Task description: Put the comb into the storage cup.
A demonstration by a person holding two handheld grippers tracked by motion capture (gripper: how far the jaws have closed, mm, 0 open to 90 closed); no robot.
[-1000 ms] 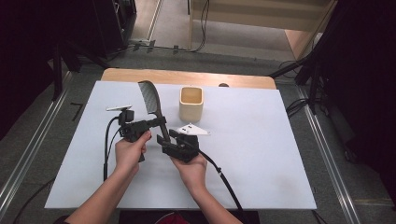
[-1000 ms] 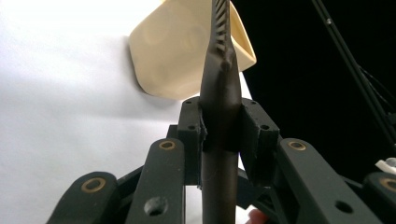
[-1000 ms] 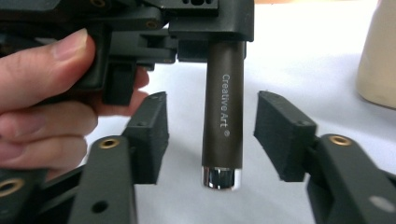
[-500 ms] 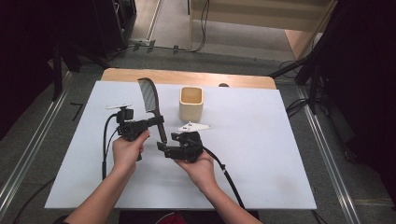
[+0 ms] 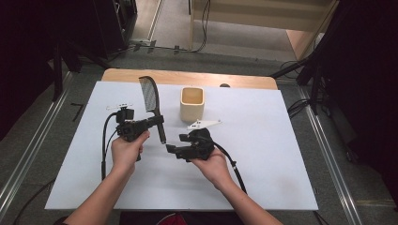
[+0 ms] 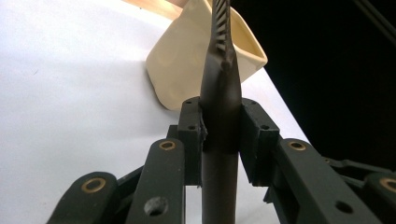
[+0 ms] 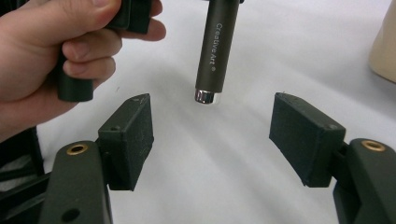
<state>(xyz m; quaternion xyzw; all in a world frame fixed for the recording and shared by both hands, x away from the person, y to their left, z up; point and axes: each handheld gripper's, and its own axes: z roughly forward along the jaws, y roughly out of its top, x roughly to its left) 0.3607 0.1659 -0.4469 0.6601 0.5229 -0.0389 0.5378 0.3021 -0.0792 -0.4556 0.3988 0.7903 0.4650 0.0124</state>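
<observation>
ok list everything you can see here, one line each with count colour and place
comb: one, black with a dark handle and silver end cap, held upright in the left gripper, above the sheet
cup: one, cream, square-sided, open top, on the sheet behind the grippers
sheet: one, white, covering most of the table
table: one, light wood, its far edge showing beyond the sheet
left gripper: one, black, shut on the comb's handle
right gripper: one, black, jaws have just been opening, nothing between them, pointing at the handle's end
hands: two, one on each gripper, forearms entering from the bottom edge
</observation>
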